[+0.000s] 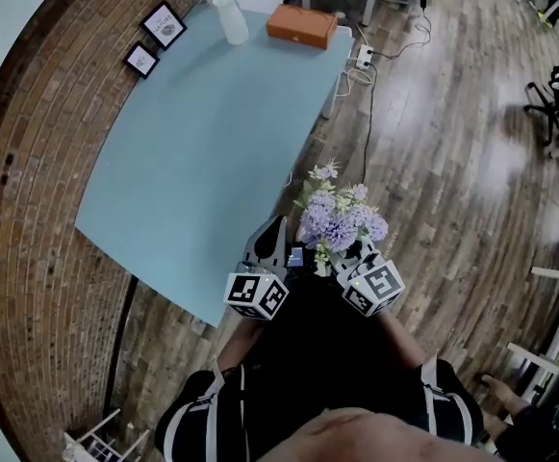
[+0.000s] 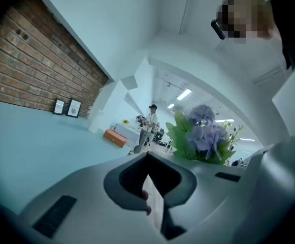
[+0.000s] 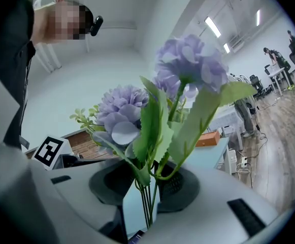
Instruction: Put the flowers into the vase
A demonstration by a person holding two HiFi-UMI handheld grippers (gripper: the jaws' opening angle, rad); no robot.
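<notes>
My right gripper (image 3: 148,187) was clamped narrow on the stems of the flowers (image 1: 340,221), with the purple heads upright above the jaws. I held them close to my body, off the near corner of the table (image 1: 202,152). My left gripper (image 2: 148,161) sat just beside them, jaw tips together, nothing between. The white vase (image 1: 229,17) stood at the table's far end, well apart.

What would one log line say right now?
right gripper: shut on flowers | left gripper: shut, empty | vase: upright, far end of table
</notes>
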